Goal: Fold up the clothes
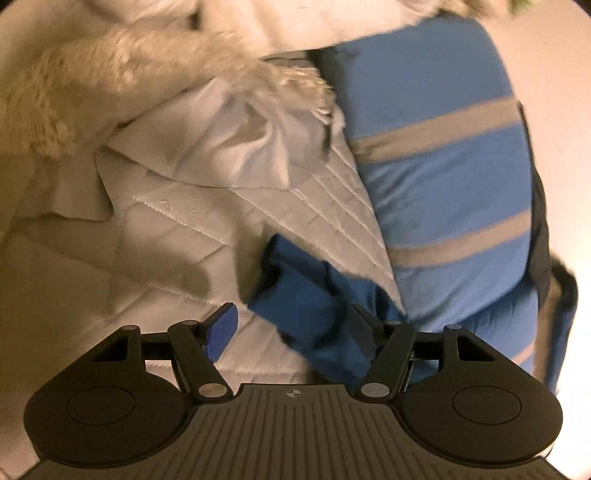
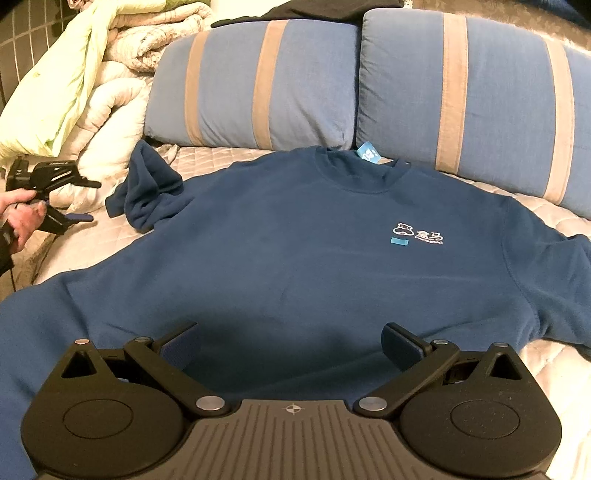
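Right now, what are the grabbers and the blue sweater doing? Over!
Left gripper open at bunched sleeve. Right gripper open over hem. Sweater flat, unfolded. Pillows near collar.

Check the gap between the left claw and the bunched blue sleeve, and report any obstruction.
Nothing visible blocks it. The left claw is open, and the bunched sleeve lies right between its fingers on the quilted bed cover.

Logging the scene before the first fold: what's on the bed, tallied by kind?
Blue sweatshirt: 1
Blue pillows with tan stripes: 2
Pale quilts heaped at the left: 1 pile, count within unclear
Dark garment behind the pillows: 1
Total: 5
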Demonstrator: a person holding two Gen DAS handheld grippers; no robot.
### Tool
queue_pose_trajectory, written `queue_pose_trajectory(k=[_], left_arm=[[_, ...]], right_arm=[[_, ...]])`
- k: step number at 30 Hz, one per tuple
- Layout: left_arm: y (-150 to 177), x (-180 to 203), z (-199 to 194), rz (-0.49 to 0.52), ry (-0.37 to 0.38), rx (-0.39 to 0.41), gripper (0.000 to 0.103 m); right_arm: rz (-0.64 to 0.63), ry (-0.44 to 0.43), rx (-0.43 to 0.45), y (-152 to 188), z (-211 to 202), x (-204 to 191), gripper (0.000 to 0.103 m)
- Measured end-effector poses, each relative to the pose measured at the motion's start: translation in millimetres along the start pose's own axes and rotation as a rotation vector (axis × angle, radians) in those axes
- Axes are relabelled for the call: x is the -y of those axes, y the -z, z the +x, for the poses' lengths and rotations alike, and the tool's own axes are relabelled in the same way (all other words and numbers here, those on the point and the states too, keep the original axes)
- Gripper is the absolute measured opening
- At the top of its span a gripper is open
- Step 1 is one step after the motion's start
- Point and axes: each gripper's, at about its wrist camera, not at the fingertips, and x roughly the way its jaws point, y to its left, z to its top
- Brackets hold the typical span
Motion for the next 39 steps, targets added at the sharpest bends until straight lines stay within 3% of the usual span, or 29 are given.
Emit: queue_pose_trajectory(k=[8,9,11,12,13,20,24,30,35,39], left_arm=[[-28.3,-0.1,28.1,-0.188,-0.145,-0.106,0.062],[-29.2,4.8,29.5,-0.168,-0.176,-0.115,0.052],[-25.6,15.1,31.5,-0.101,-0.235,-0.139,0.034],[-22.7,17.0,33.6,-0.081,-0.244,-0.161,0.03],[-19.2,18.7,34.9,-0.06,-0.25,-0.177,0.028],[-2.9,48.2,13.4,0.232,-0.296,-0.089,0.007],[6.5,65.1,1.0,0.399,-0.32,-0.038,0.005],[17.2,99.6,-41.4,0.71,-0.424,0.126,0.005],[14.8,103.8,-73.3,0.855,-0.522,0.205,0.004],[6.4,92.2,-101.4,0.904,-0.614,0.264,0.004]], right_arm=[[0.004,-0.002,-0.015,-1.1,3.1,0.7,0.103],[0.006,-0.003,-0.016,-1.0,3.0,0.9,0.103],[0.01,-0.003,-0.016,-1.4,3.3,0.7,0.103],[0.012,-0.003,-0.015,-1.5,3.4,0.5,0.103],[0.013,-0.003,-0.014,-1.4,3.3,0.5,0.103],[0.011,-0.006,-0.015,-1.3,3.0,0.8,0.103],[0.011,-0.004,-0.012,-1.1,2.0,0.9,0.103],[0.005,-0.004,-0.015,-1.0,1.9,-1.0,0.103],[-0.007,-0.01,-0.026,-1.7,1.7,-0.8,0.103],[-0.019,-0.011,-0.025,-1.4,0.7,-2.5,0.103]])
